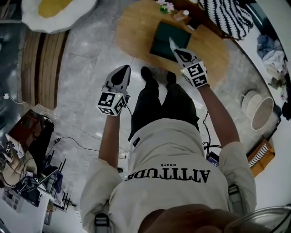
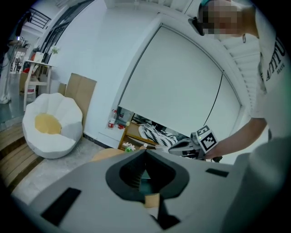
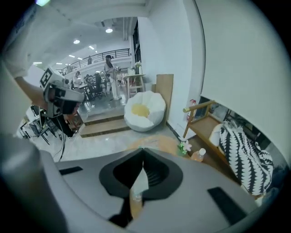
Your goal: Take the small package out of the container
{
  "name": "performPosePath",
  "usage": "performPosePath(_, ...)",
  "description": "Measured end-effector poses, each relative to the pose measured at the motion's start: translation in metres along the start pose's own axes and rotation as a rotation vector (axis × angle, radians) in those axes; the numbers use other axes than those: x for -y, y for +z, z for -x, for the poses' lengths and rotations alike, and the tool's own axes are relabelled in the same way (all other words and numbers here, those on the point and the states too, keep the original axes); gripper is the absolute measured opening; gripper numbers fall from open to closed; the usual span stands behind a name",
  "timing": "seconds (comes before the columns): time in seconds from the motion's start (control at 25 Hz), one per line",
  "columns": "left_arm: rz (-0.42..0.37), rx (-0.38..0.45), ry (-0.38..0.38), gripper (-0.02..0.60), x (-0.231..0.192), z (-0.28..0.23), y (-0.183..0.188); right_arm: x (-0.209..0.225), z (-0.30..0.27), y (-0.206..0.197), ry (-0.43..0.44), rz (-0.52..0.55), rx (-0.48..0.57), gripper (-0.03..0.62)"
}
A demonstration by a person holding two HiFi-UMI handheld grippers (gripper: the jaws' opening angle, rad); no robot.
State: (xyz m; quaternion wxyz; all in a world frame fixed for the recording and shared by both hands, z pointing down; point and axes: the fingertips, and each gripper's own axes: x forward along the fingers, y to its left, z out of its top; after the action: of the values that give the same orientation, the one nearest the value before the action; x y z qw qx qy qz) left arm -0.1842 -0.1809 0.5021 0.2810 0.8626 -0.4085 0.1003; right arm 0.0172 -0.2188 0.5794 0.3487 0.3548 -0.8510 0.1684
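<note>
**Holding the small package clear of the container**

The right gripper is clamped on the small package, a thin pale sachet pinched between its closed jaws. In the head view it shows as a whitish sliver over the near right corner of the container. That dark green box sits about the middle of the round wooden table. The left gripper hangs over the grey floor off the table's near left edge, its jaws together on nothing.

At the table's far edge stand a small bunch of flowers and a bottle. Beyond them a black-and-white striped cushion lies on a wooden bench. A white beanbag with a yellow centre sits left of the table beside wooden steps. Cables trail across the floor to the person's left, and a pale round basket stands to the right.

The person's shirt reads "ATTITUDE", with "BRAVE" in smaller letters.
</note>
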Motion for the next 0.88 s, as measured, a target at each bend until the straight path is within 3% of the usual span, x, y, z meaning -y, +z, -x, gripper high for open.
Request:
performPosePath(0.48,-0.047,0.051,-0.093,0.023,0.067,0.044,0.057,-0.008,0.15,0.066,-0.055,-0.023,0.214,0.021)
performPosePath(0.88,-0.102,0.15,-0.089,0.023,0.175,0.08,0.083,-0.022,0.28,0.064,-0.025,-0.032,0.384,0.021)
